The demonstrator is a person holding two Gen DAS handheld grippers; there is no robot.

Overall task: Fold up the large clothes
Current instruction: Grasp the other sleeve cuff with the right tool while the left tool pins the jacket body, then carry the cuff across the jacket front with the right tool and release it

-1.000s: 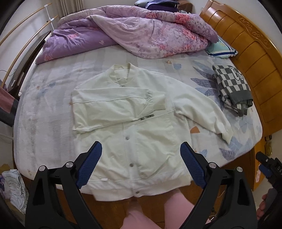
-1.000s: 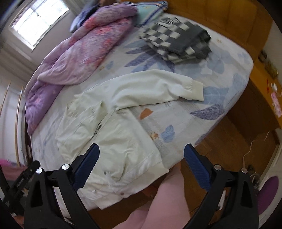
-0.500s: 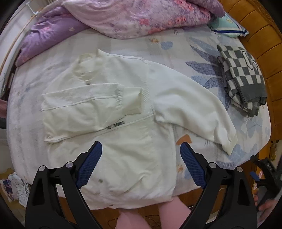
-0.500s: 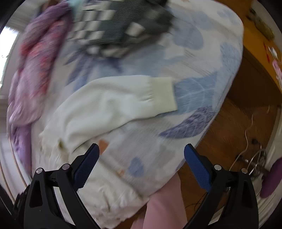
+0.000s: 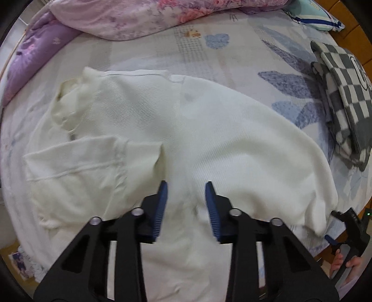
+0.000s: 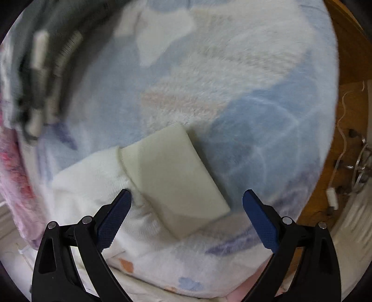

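- So both grippers had dropped from well above the bed to right over the jacket compared with a second earlier, when the whole garment and the floor edge were in frame.
- Left gripper had just been closing: jaws went from wide to a narrow gap, with jacket cloth at the armpit of the loose sleeve between them. Pads didn't look like they were pressing on fabric yet, so I'd call it not gripping.
- Right gripper was spread wide, hovering just over the cuff of that sleeve, nothing held.
- The jacket lay flat on the bed, front up. One sleeve was already folded across the chest; the other stretched out toward the bed's edge.
- My guess: this was the setup for folding the second sleeve in, one gripper pinching near the shoulder, the other taking the cuff.
- Left view showed the whole picture: collar, folded sleeve, the checkered sweater stacked off to the side, the purple quilt at the back, and the other tool at its lower right corner.
- Right view only gave the cuff close up against the blue sheet, plus wood floor and a cable beyond the mattress edge. It was quite blurred, so little else was readable.
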